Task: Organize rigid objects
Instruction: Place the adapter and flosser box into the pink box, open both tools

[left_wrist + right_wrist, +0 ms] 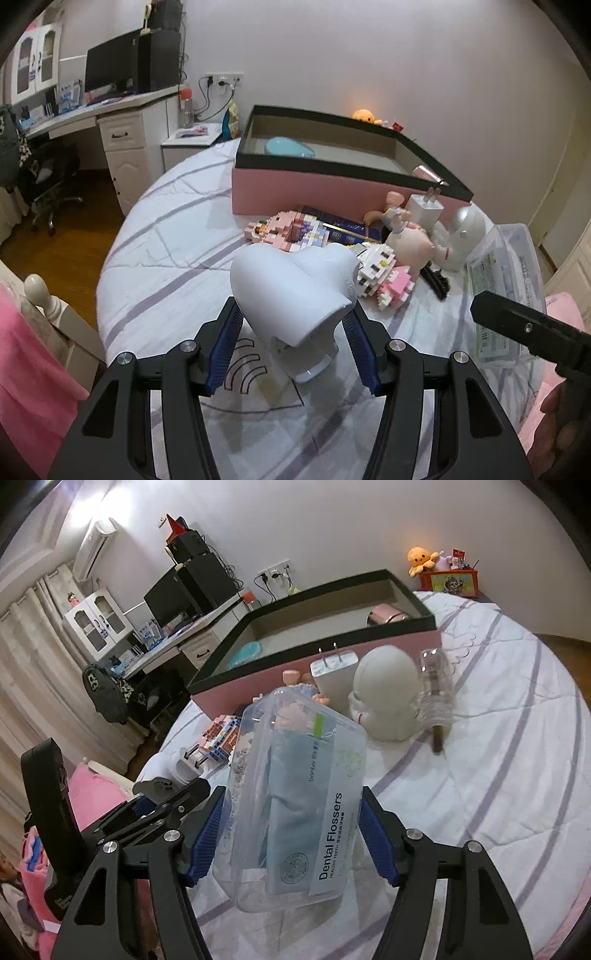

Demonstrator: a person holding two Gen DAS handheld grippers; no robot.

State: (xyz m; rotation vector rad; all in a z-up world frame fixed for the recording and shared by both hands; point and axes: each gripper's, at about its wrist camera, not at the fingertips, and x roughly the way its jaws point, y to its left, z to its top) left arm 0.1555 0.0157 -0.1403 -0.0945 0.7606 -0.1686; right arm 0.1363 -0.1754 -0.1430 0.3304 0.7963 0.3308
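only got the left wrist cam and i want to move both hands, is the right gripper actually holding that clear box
Observer: Yes. The right gripper has a pad on each side of the clear box, which sits tilted between them.
Operator: what's in it
Observer: The label reads Dental Flossers.
Operator: anything in the pile on the right that i can't see
Observer: A clear tool with a brown tip stands close against the right side of the egg.
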